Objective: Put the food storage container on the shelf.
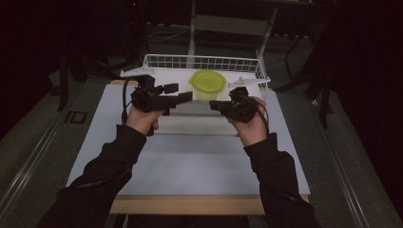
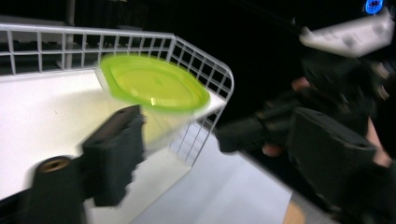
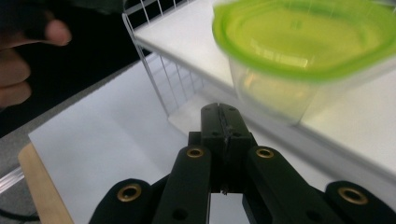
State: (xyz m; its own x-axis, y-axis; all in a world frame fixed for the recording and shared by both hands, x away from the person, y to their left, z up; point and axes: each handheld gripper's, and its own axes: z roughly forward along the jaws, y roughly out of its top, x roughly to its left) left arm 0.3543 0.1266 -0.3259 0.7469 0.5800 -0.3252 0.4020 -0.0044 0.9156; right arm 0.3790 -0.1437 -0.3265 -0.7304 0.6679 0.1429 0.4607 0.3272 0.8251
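Holding both over the counter (image 1: 190, 156), I've grasped nothing yet: my right hand-held gripper (image 3: 223, 122) is pressed together, my left hand-held gripper (image 1: 184, 92) spread, the lidded container (image 1: 207, 83) untouched in its wire basket (image 1: 199, 61).

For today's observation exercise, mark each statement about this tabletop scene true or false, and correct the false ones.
1. The clear plastic container with the lime-green lid sits inside the white wire basket. True.
2. The right gripper has its fingers pressed together, with nothing between them. True.
3. The green lid lies on the table beside the container. False: it sits on top of the container.
4. The left gripper grips the container. False: its fingers stand apart, short of the container.
5. The basket rests at the far end of the pale grey table top. True.
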